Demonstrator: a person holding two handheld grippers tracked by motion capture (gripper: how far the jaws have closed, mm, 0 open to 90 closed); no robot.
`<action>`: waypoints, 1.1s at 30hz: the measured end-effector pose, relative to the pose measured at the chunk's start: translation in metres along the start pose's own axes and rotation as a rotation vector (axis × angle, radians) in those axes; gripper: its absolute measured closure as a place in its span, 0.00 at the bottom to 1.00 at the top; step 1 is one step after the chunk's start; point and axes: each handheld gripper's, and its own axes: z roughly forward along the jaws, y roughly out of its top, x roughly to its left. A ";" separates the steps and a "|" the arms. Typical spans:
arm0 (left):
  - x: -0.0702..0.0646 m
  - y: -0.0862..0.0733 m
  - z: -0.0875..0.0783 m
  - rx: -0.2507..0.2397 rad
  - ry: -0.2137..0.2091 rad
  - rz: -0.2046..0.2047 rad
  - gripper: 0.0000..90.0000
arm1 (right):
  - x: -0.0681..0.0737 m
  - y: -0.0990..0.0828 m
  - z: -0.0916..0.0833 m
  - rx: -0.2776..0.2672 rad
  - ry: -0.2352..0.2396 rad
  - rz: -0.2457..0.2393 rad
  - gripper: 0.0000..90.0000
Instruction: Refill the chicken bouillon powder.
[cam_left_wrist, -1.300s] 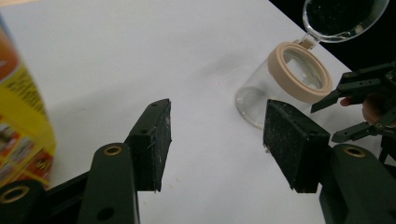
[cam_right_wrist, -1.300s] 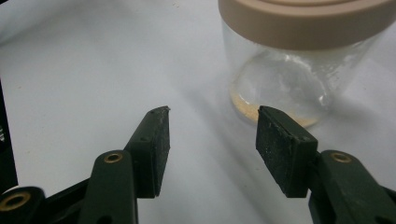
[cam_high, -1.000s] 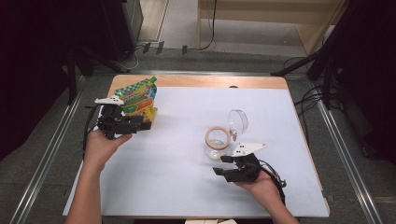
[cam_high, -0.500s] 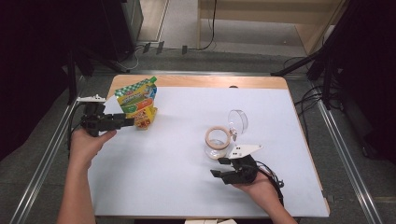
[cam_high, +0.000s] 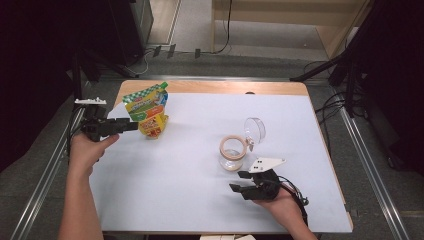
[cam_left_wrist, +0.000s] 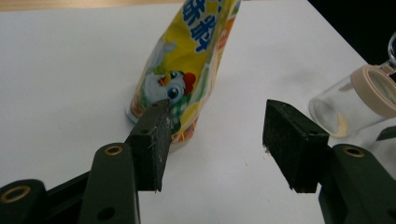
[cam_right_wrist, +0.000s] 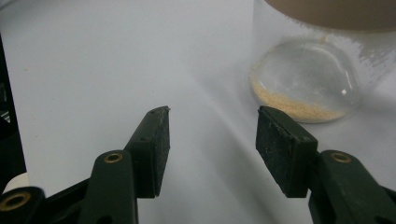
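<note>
A green, orange and yellow snack pouch (cam_high: 147, 110) stands upright at the far left of the white mat (cam_high: 180, 180). My left gripper (cam_high: 131, 126) lies just left of the pouch, jaws pointing at it. In the left gripper view the pouch (cam_left_wrist: 189, 70), with a cartoon chicken on it, stands just past my open left gripper (cam_left_wrist: 217, 135); nothing is between the pads. A glass jar (cam_high: 232, 152) with a beige rim stands mid-right, its clear hinged lid (cam_high: 255, 130) swung open. My right gripper (cam_high: 239, 181) rests open in front of the jar. A little tan powder covers the jar's (cam_right_wrist: 308, 79) bottom beyond my right gripper (cam_right_wrist: 210, 140).
The mat covers a wooden table (cam_high: 210, 87) with metal rails along both sides. The jar (cam_left_wrist: 355, 100) also appears far off in the left gripper view. Cables and dark equipment stand on the floor beyond the far edge.
My left gripper has drawn back to the left, away from the pouch, which stays standing. The right gripper and the jar have not moved.
</note>
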 end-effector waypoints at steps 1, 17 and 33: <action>0.001 0.003 0.003 0.000 0.003 -0.003 0.47 | 0.000 -0.001 0.000 0.001 -0.001 0.000 0.51; -0.007 0.026 0.039 -0.055 0.032 -0.011 0.87 | 0.019 0.001 0.015 -0.025 0.058 0.000 0.51; -0.045 0.035 0.028 -0.005 -0.061 0.073 1.00 | 0.029 0.009 0.031 -0.055 0.032 -0.035 0.51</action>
